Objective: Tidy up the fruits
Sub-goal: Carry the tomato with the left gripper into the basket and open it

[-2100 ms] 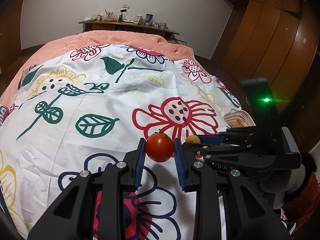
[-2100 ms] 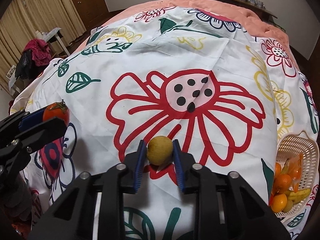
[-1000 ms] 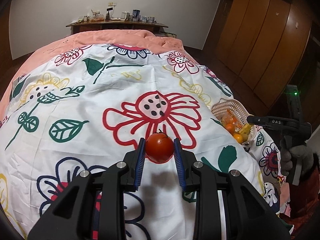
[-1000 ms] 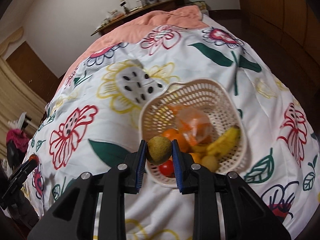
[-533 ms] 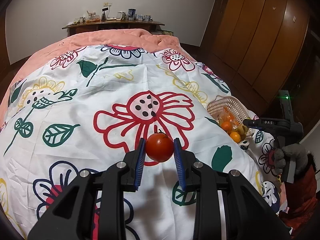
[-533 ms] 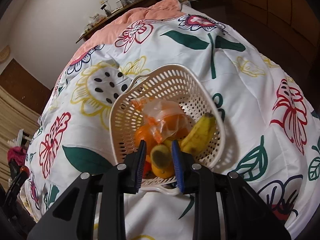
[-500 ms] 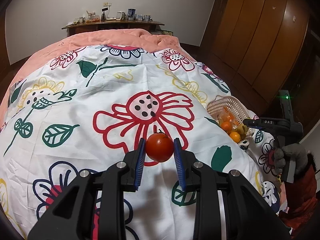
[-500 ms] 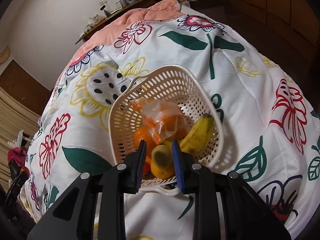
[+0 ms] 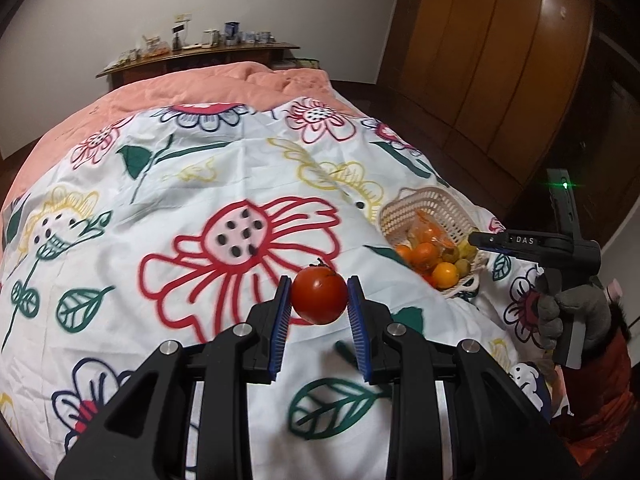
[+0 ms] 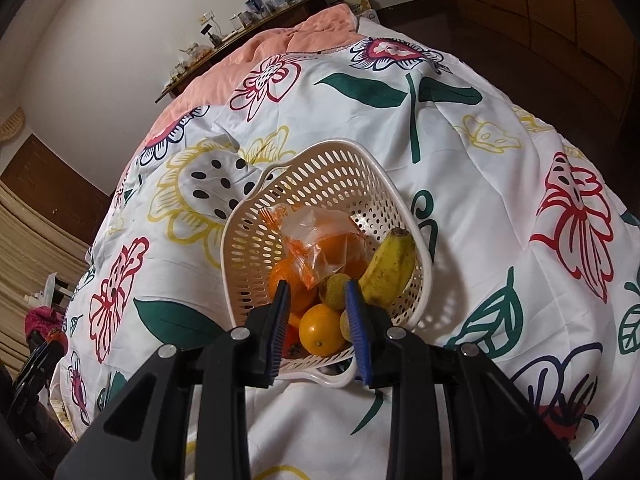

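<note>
My left gripper [image 9: 319, 300] is shut on a red tomato [image 9: 319, 295] and holds it above the flowered bedspread, left of the white basket [image 9: 424, 206]. In the right wrist view my right gripper [image 10: 316, 304] hangs over the near side of the basket [image 10: 320, 150]. Its jaws are opening and the pads press on nothing. A yellow-green round fruit [image 10: 334, 290] lies loose in the basket just beyond the tips, beside a banana [image 10: 390, 266], oranges [image 10: 322, 330] and a bagged orange [image 10: 326, 240]. The left wrist view shows the right gripper [image 9: 476, 239] from the side at the basket's right rim.
The basket sits near the bed's right edge, on the white flowered cover [image 9: 224, 184] over a pink blanket [image 9: 224, 80]. Wooden wardrobes [image 9: 500, 60] stand to the right. A cluttered shelf [image 9: 200, 50] lines the far wall. A gloved hand [image 9: 572, 312] holds the right gripper.
The yellow-green fruit has left my right gripper and now lies in the basket, and the jaws have parted a little. My left gripper has carried the tomato nearer to the basket.
</note>
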A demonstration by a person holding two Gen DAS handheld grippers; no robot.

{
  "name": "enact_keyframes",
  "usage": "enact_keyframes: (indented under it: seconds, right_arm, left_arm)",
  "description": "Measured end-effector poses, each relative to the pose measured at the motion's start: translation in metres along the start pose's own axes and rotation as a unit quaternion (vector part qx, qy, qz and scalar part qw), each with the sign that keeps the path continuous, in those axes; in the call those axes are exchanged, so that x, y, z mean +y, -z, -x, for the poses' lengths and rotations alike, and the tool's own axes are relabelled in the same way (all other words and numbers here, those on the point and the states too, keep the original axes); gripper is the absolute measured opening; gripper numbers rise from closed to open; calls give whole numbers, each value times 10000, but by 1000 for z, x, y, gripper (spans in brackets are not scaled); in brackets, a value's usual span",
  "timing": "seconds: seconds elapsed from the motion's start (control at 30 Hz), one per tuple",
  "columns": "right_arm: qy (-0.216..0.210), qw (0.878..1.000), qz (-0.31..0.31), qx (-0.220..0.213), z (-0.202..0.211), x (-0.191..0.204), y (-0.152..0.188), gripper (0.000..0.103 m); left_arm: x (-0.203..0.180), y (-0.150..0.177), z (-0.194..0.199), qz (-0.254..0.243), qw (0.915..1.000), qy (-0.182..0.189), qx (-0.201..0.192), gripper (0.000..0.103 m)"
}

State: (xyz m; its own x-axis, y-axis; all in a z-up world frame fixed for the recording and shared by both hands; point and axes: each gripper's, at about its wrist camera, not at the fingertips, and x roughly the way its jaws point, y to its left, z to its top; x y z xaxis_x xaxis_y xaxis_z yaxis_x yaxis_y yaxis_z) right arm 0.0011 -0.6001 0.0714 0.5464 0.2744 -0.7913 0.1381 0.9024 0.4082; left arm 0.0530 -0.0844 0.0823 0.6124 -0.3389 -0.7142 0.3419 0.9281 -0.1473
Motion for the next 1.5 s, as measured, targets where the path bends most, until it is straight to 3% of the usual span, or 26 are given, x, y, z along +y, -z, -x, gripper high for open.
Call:
enact_keyframes:
  seconds: [0.6,1.1,1.33,1.5]
  right_arm:
    - [-87,9998,-39,-174,5,-13,4,34]
    - [-173,9994,-221,-215,6,-30,4,34]
    - [-211,9992,-281,-215,5,-35,4,34]
    - [-237,9991,-261,-226,7,-33,4,34]
  left_arm:
    - [-84,-36,-58,-933,9937,461,411,29]
    - [-123,-59,-134,-874,9857,915,1108,29]
    - [-123,-56,-157,-751,9841,875,1350,29]
    - [-115,-56,-156,-548,9848,970,1335,44]
